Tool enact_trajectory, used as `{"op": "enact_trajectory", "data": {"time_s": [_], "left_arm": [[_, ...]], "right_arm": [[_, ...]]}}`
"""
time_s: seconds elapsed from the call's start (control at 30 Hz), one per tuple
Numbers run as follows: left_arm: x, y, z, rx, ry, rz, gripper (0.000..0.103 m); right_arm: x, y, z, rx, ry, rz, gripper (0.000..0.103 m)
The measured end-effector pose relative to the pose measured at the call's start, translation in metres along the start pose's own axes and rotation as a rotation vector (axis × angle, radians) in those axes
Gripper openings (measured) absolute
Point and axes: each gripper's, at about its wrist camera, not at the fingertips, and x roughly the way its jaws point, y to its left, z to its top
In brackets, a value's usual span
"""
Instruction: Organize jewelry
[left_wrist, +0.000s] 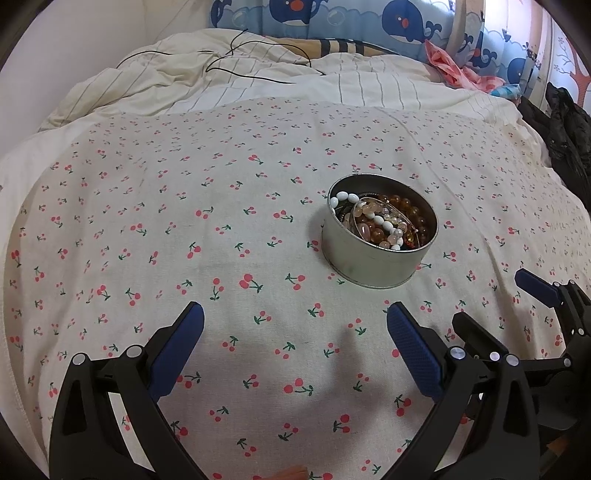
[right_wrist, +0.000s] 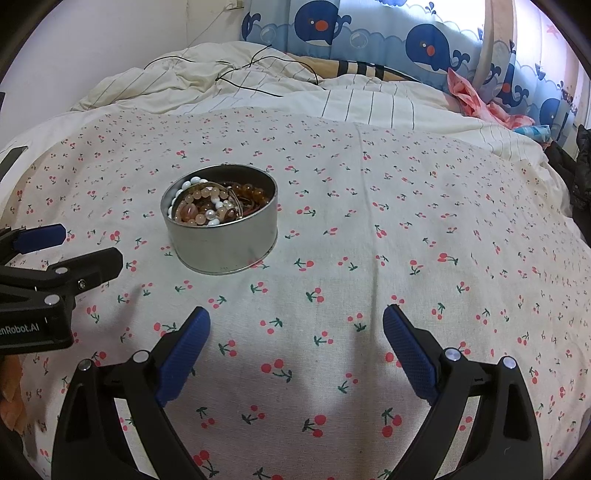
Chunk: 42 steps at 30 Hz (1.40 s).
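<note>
A round silver tin (left_wrist: 373, 264) sits on the cherry-print cloth (left_wrist: 184, 229), filled with bead bracelets (left_wrist: 388, 219) in white, pink and amber. My left gripper (left_wrist: 295, 314) is open and empty, held near of the tin and a little left of it. In the right wrist view the tin (right_wrist: 221, 247) is ahead to the left, its beads (right_wrist: 214, 205) heaped inside. My right gripper (right_wrist: 295, 317) is open and empty, near of the tin and to its right. Each gripper shows at the edge of the other's view: the right one (left_wrist: 495, 306) and the left one (right_wrist: 92, 247).
A striped cream duvet (left_wrist: 258, 81) is bunched behind the cloth with a thin black cable (left_wrist: 236, 55) across it. A whale-print curtain (right_wrist: 406, 37) hangs behind. Pink fabric (right_wrist: 476, 99) and dark clothing (left_wrist: 565, 136) lie at the right.
</note>
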Motion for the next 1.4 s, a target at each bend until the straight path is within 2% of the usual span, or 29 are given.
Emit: {"op": "enact_trajectory", "data": {"time_s": [0.33, 0.53, 1.4], "left_arm": [[0.0021, 0.0054, 0.0036, -0.035, 0.015, 0.007, 0.095], [0.0025, 0.0048, 0.0059, -0.016, 0.027, 0.031, 0.095], [0.0027, 0.0036, 0.0078, -0.002, 0.041, 0.031, 0.095]], "right_arm": [[0.0002, 0.0011, 0.0011, -0.007, 0.001, -0.004, 0.091], [0.0004, 0.0013, 0.0004, -0.011, 0.002, -0.007, 0.091], [0.0002, 0.0003, 0.0001, -0.013, 0.002, -0.009, 0.095]]}}
